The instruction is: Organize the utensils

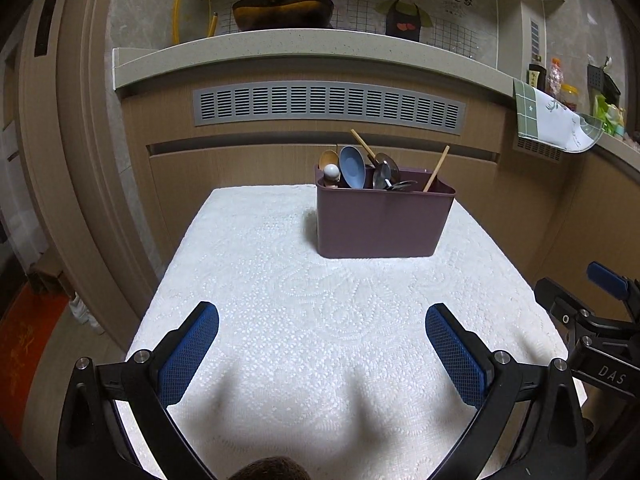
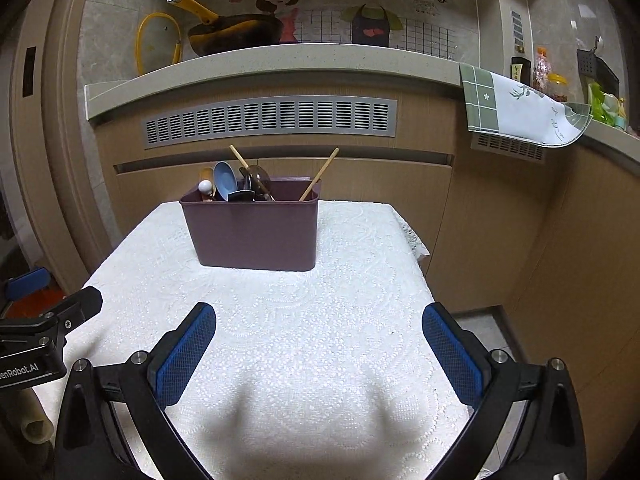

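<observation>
The utensils are standing bunched in the purple bin at the far middle of the white cloth-covered table, apparently already gathered: spoons, ladles and 2 wooden sticks leaning on its walls. The left gripper and right gripper are hovering near the table's front, both spread wide, gripping nothing.
</observation>
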Demonstrator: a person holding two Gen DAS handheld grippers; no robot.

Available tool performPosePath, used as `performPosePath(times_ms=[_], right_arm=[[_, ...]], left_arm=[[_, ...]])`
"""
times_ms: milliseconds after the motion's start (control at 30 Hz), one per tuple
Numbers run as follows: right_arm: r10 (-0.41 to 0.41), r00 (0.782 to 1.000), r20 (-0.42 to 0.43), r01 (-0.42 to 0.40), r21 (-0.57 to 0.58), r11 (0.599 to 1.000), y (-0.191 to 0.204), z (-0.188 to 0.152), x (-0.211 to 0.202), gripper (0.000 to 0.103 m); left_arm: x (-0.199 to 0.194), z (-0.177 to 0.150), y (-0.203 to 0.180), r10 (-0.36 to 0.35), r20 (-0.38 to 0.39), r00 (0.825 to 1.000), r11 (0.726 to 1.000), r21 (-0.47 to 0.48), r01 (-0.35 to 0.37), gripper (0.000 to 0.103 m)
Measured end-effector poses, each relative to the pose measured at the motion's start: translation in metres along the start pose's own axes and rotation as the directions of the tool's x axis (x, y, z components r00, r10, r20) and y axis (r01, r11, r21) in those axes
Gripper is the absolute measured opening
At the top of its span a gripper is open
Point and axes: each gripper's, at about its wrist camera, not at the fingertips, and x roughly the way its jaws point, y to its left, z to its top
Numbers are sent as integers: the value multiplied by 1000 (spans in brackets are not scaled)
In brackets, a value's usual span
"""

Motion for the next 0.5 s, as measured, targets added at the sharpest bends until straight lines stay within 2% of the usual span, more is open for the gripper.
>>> performPosePath(times_ms=[500], right_arm=[[1,1000,3,-1,6,1000,-2,1,-2,103]], left_arm=[[-1,0,-1,-3,-2,1000,1000,5,3,103]])
